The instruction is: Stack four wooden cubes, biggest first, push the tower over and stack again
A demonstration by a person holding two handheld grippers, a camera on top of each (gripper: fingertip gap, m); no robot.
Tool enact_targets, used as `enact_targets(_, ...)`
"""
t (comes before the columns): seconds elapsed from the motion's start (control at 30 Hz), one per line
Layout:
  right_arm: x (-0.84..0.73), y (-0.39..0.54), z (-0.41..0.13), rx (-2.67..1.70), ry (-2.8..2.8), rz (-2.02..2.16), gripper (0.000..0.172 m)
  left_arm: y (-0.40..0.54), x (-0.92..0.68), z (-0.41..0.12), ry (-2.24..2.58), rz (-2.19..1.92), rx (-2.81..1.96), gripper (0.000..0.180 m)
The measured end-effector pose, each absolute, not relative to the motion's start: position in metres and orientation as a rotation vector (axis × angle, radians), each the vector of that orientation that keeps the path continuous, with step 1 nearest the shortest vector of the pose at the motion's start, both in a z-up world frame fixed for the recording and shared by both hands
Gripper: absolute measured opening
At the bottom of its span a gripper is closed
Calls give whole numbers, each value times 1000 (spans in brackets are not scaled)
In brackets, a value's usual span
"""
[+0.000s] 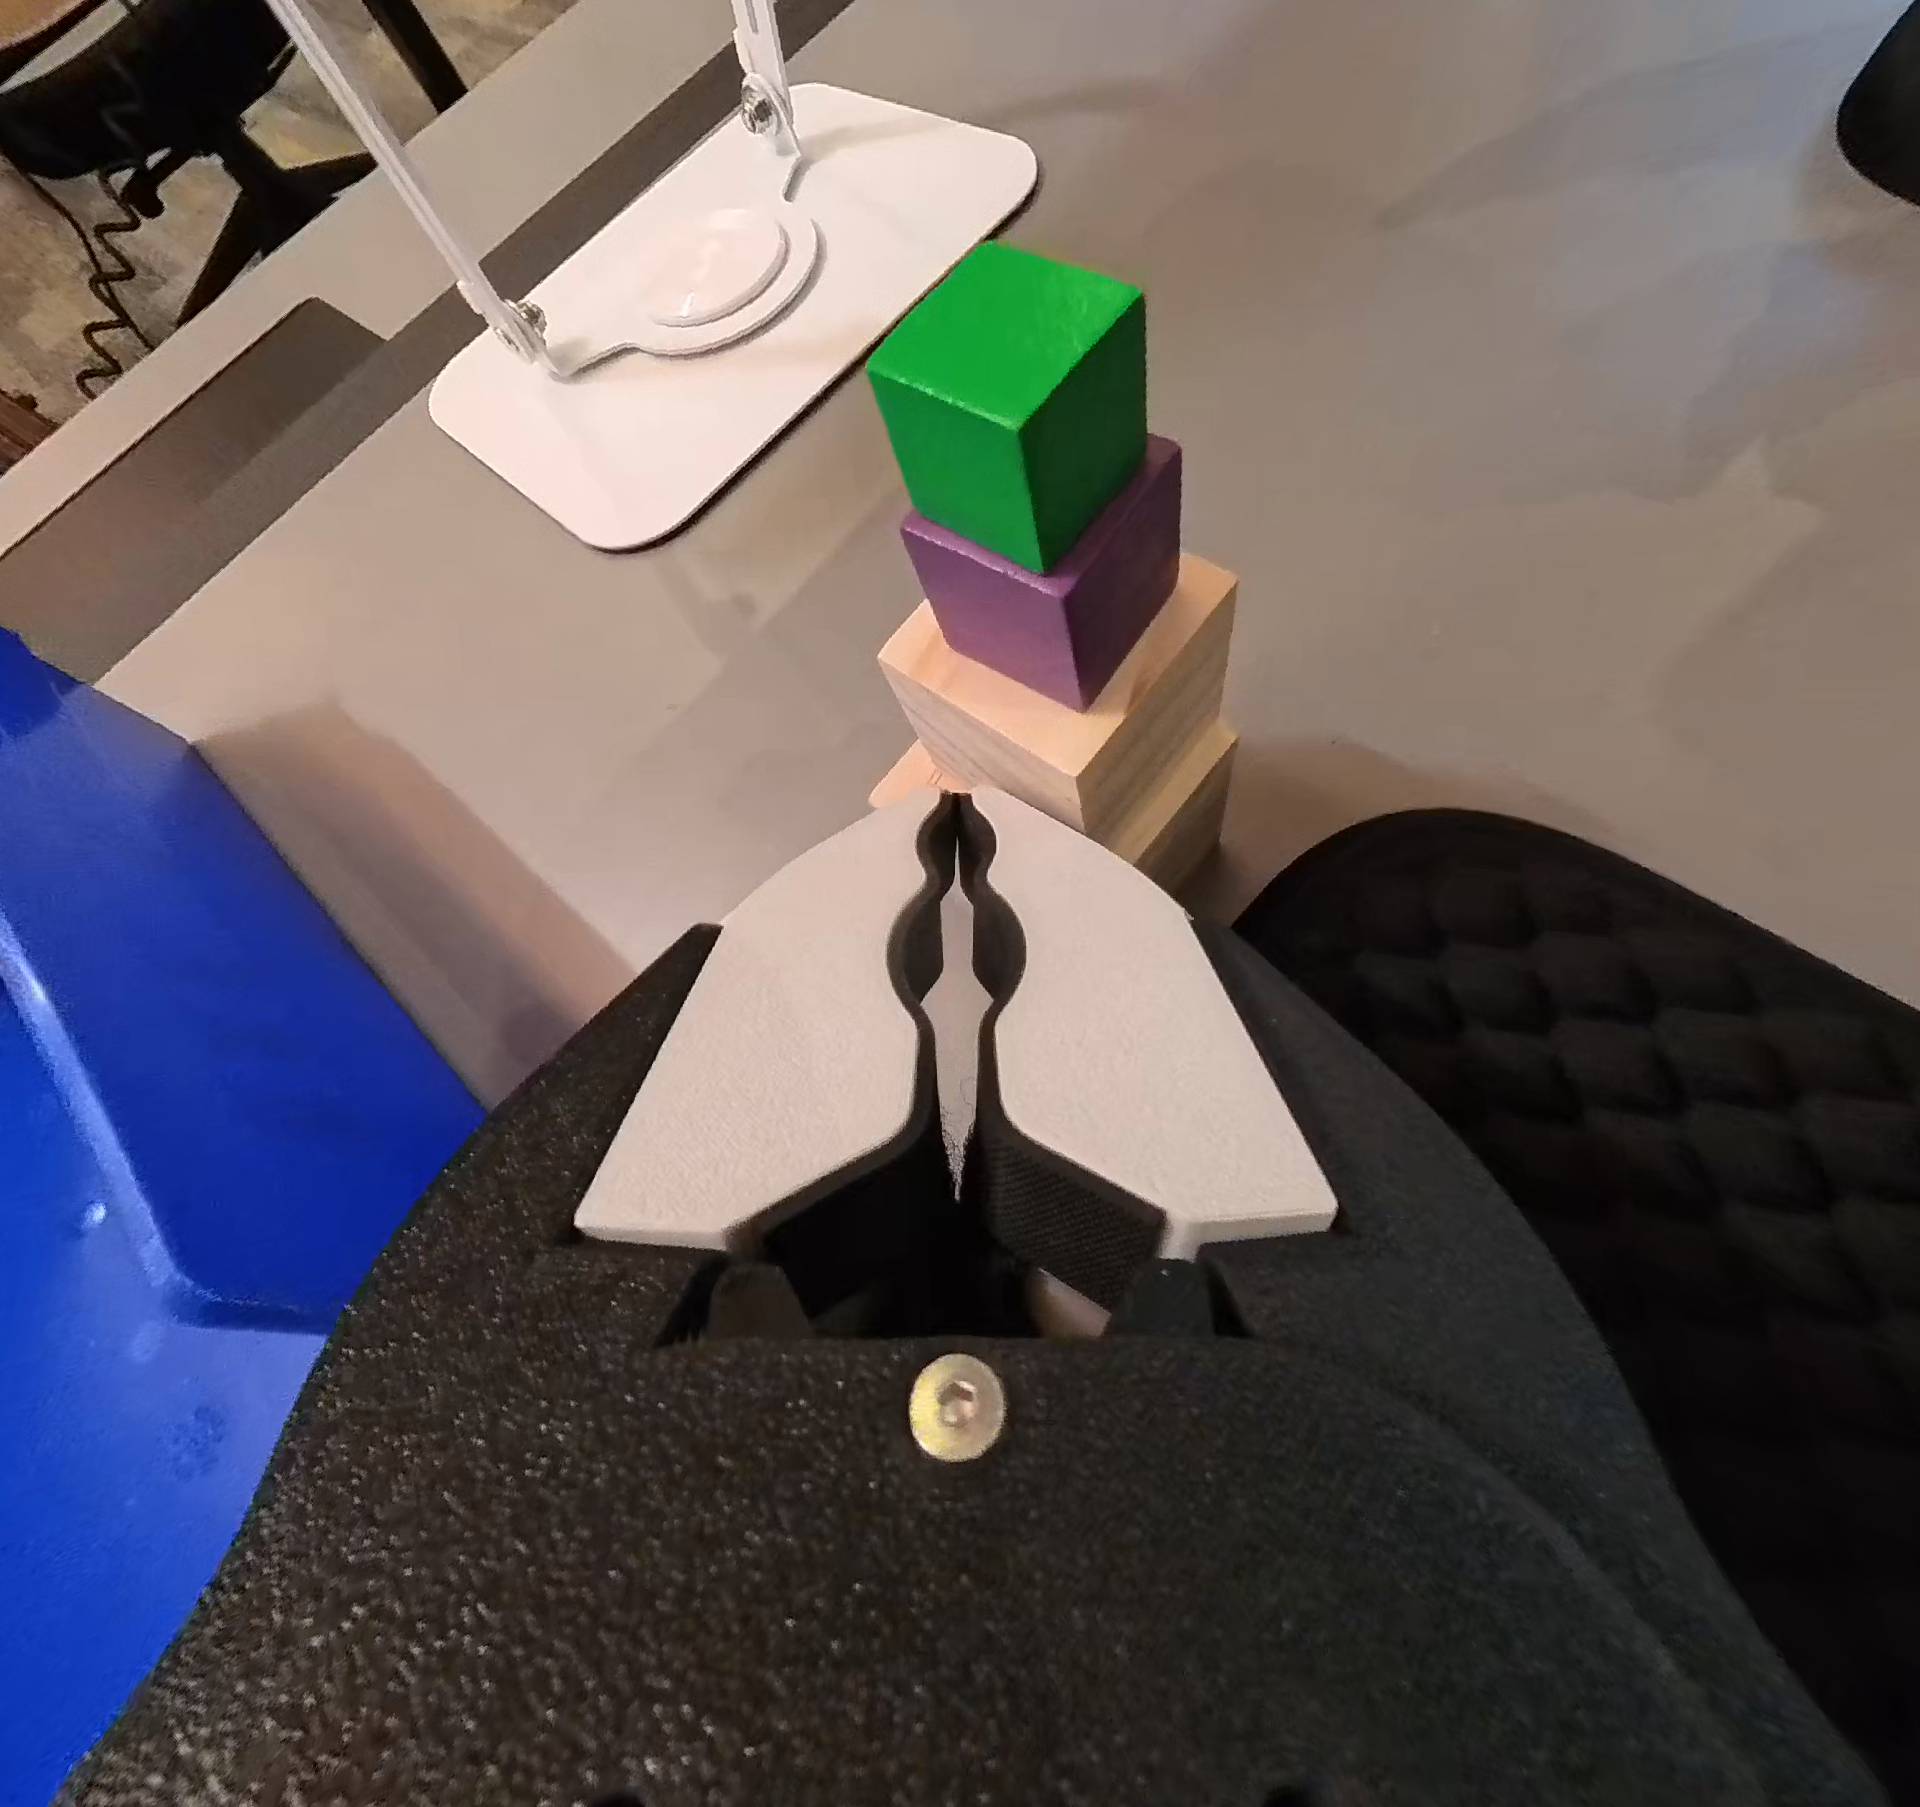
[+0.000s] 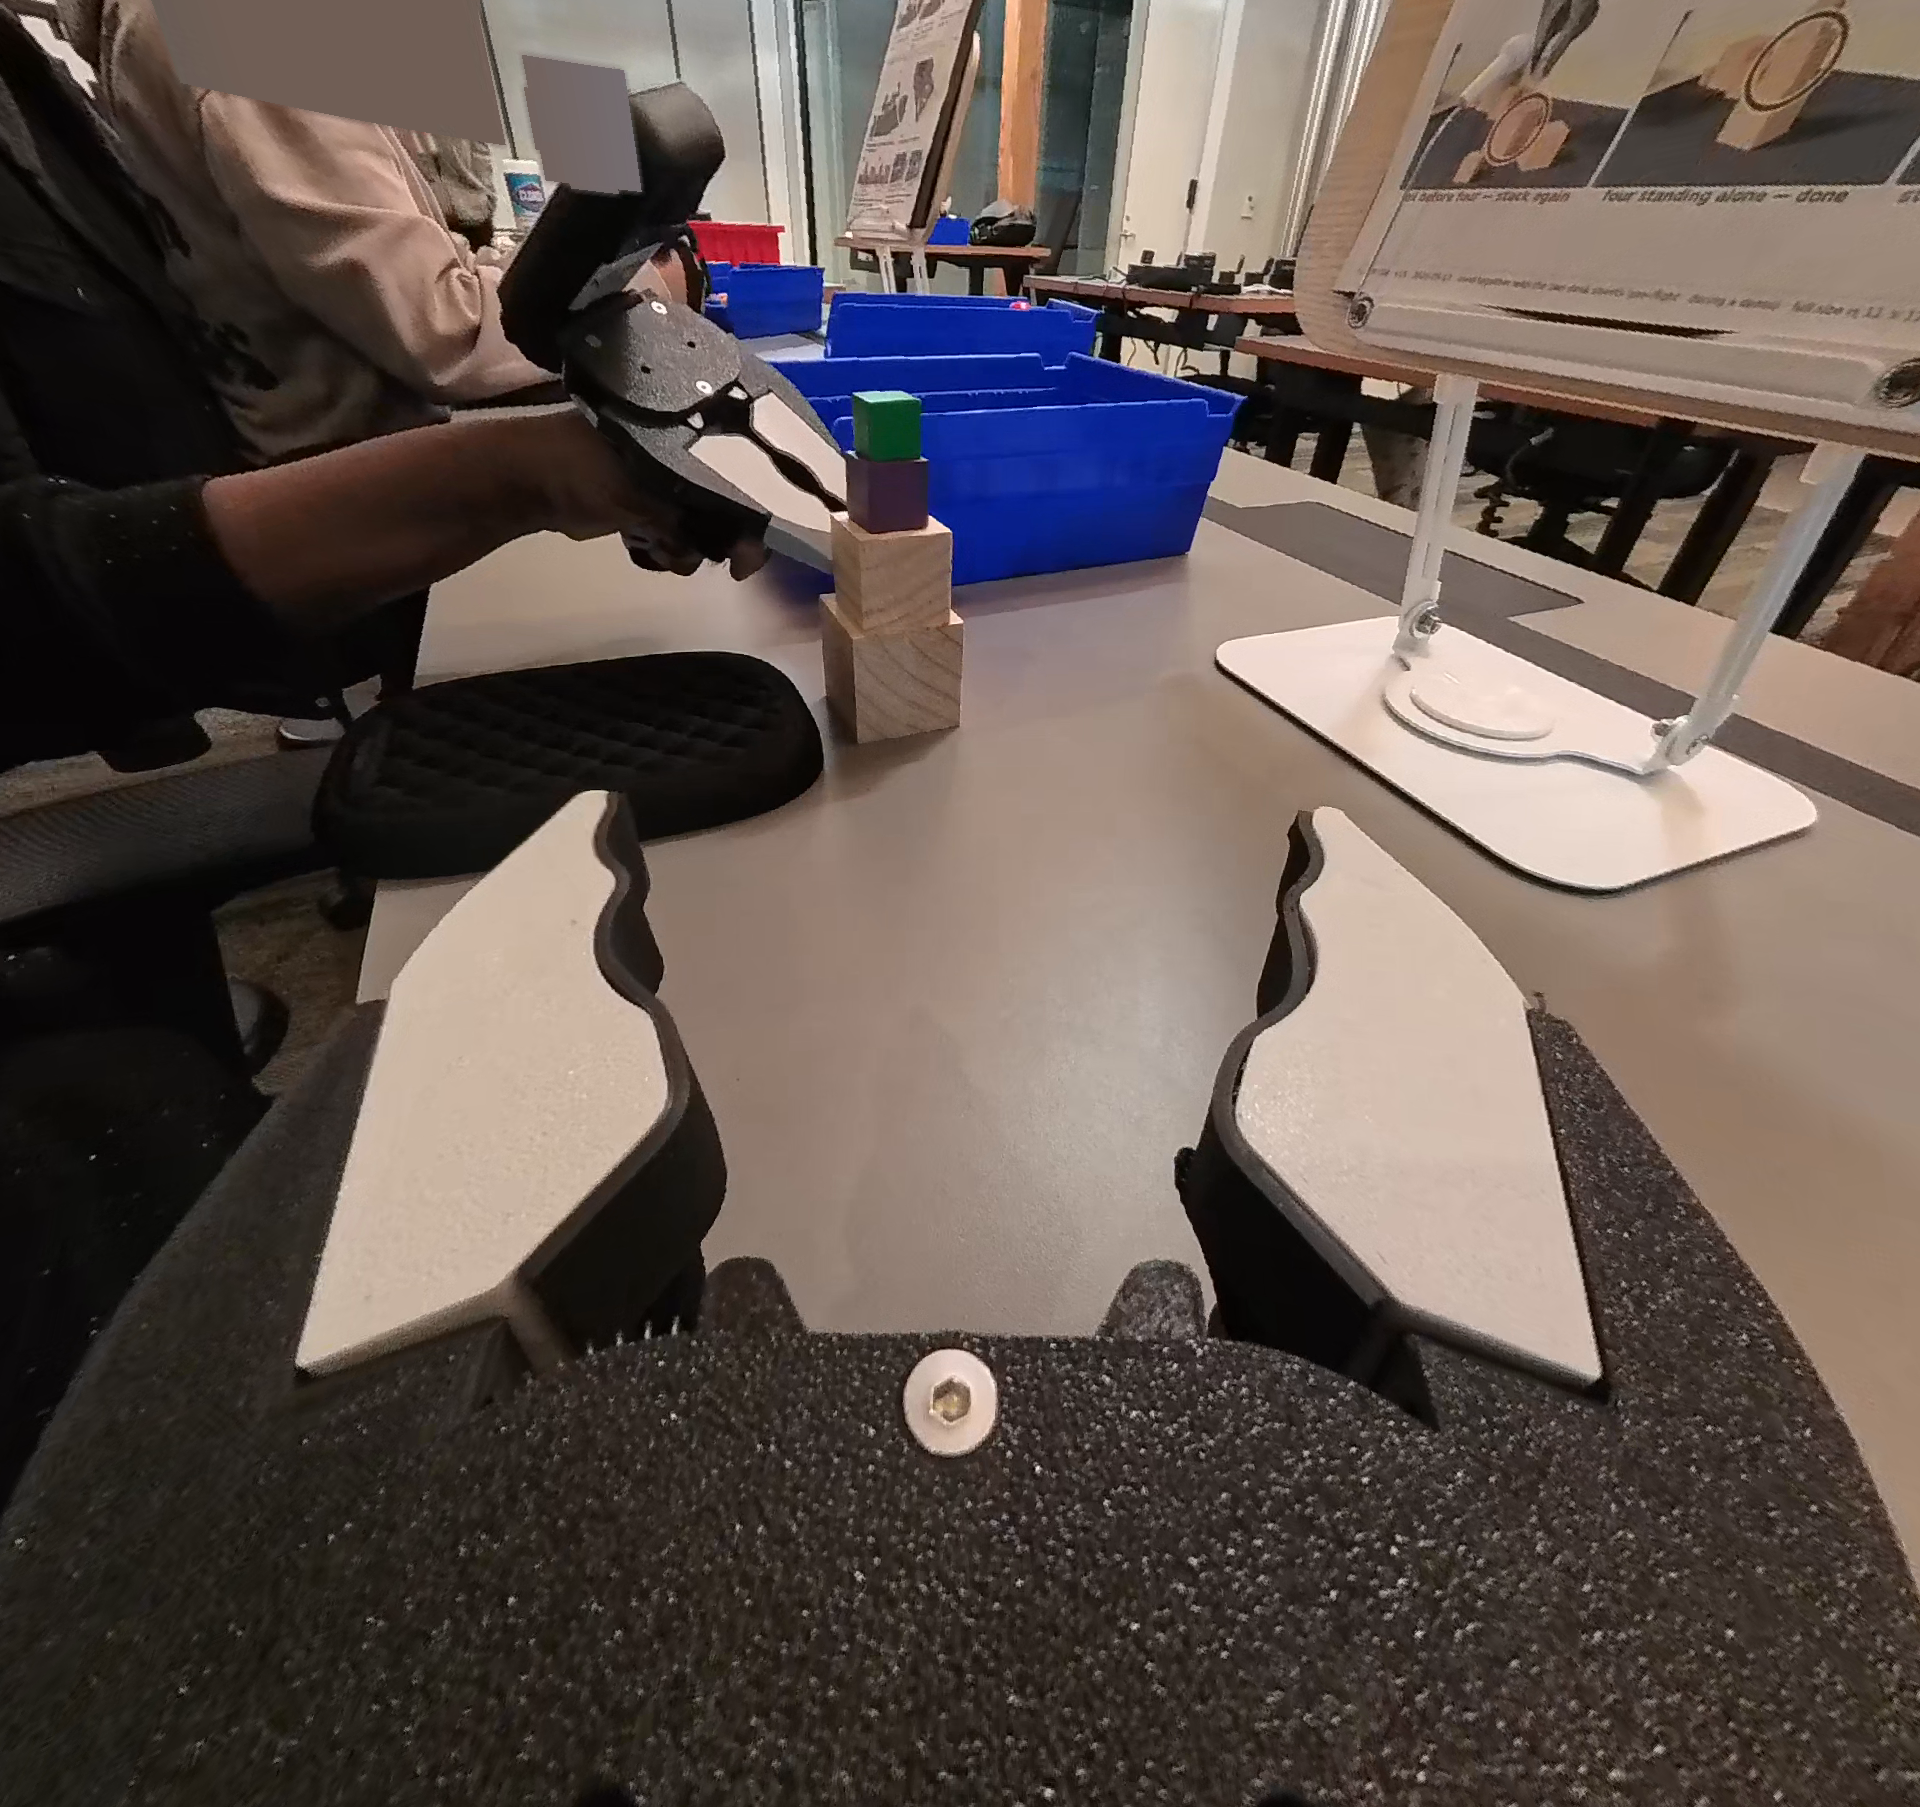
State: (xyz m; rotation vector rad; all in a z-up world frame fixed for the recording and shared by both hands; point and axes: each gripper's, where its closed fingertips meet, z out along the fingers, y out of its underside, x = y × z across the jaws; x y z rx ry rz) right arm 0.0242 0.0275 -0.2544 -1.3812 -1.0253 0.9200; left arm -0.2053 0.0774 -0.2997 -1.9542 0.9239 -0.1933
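A stack of four cubes stood on the grey table (image 2: 1039, 926): a green cube (image 2: 886, 425) on top, a purple cube (image 2: 886, 495) under it, then a pale wooden cube (image 2: 891, 573), and a larger pale wooden cube (image 2: 894, 677) at the bottom. Each cube sat a little twisted against the one below, yet the stack stood upright with nothing gripping it.

The left gripper (image 1: 958, 801), held in a person's hand (image 2: 623, 500), had its fingers pressed together with nothing between them. Their tips lay just beside the upper wooden cube, near its top edge; whether they touched it I could not tell. The right gripper (image 2: 961, 822) hung well apart from the stack, low over bare table, its fingers (image 2: 582, 864) spread wide and holding nothing.

Around the stack, a black padded cushion (image 2: 571, 739) lay just beside the bottom cube, blue bins (image 2: 1081, 500) stood behind, and a white stand (image 2: 1507, 749) carrying a printed board rested off to one side.
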Motion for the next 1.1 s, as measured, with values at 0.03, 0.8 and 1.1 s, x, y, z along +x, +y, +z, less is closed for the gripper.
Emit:
enact_targets(0.03, 24, 28, -254, -1380, -1025, 918, 114, 77, -204, -300, 928, -194, -1952, 0)
enact_targets(0.8, 25, 27, -254, -1379, -1027, 921, 113, 76, -187, -291, 967, -213, -1912, 0)
enact_targets(1.1, 25, 27, -254, -1377, -1023, 925, 113, 74, -182, -295, 951, -233, -1915, 0)
